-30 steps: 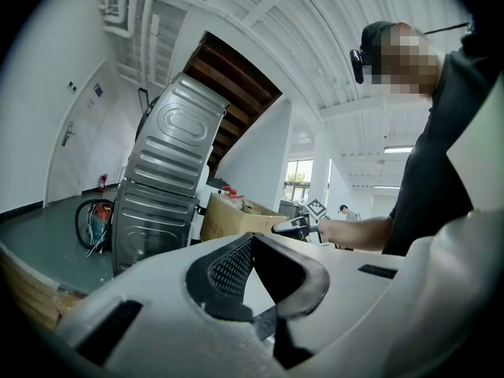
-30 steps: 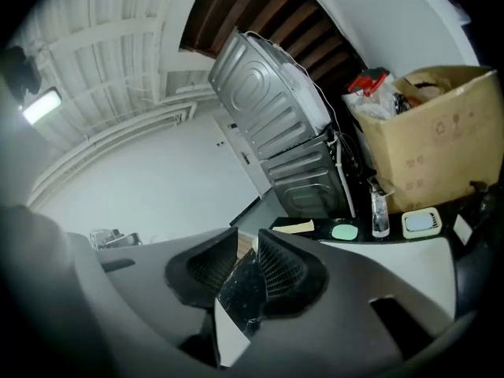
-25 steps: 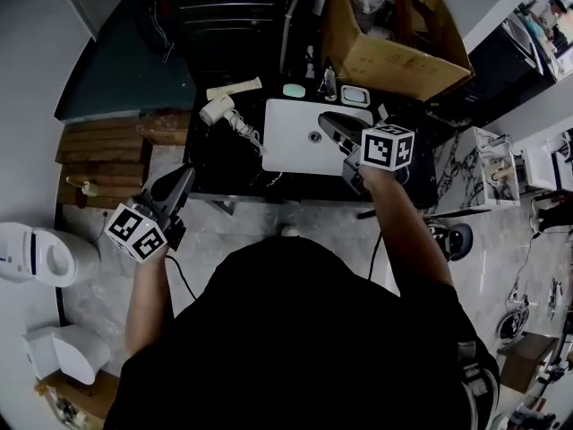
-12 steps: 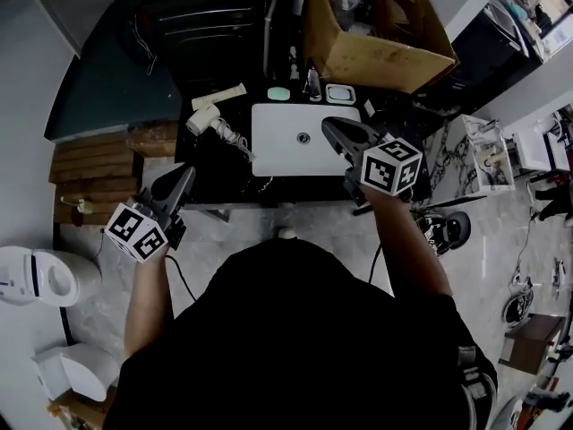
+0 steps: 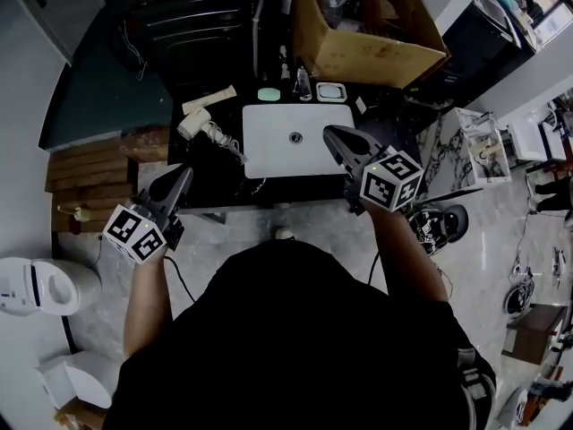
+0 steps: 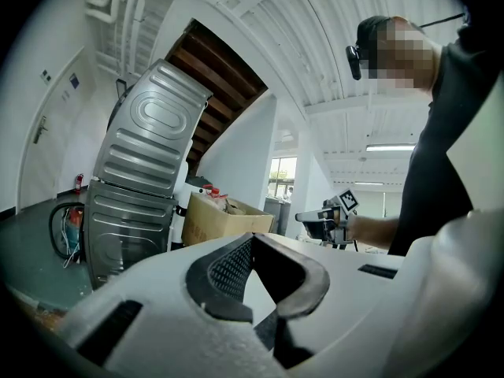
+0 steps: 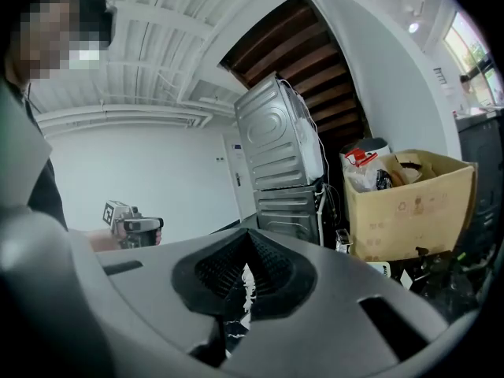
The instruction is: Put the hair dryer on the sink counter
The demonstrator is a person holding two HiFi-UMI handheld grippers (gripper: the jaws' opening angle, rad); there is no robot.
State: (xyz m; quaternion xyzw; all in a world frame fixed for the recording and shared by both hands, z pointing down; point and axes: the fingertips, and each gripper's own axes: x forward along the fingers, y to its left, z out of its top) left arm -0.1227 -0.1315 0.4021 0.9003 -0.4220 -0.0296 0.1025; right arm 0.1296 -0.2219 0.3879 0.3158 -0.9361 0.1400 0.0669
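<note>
The white hair dryer [image 5: 191, 125] lies on the dark sink counter [image 5: 219, 170], left of the white basin [image 5: 295, 137], with its cord trailing toward the basin. My left gripper [image 5: 185, 173] hovers at the counter's front left corner, short of the dryer, shut and empty. My right gripper [image 5: 329, 133] hangs over the basin's right side; its jaws have just been closing with nothing between them, and it is shut. In the left gripper view my own jaws [image 6: 252, 239] meet at the tips and hide the dryer. The right gripper view shows pads [image 7: 248, 239] pressed together.
A cardboard box [image 5: 358, 25] full of items stands behind the basin on the right. A metal appliance [image 5: 188, 16] rises behind the counter. Soap dishes [image 5: 269, 94] and small bottles sit at the basin's back edge. Wooden steps [image 5: 98, 159] and a toilet [image 5: 36, 285] are on the left.
My right gripper has lifted and drawn back toward the basin's right side, its jaws closing. The left gripper has shifted slightly. The hair dryer lies where it was.
</note>
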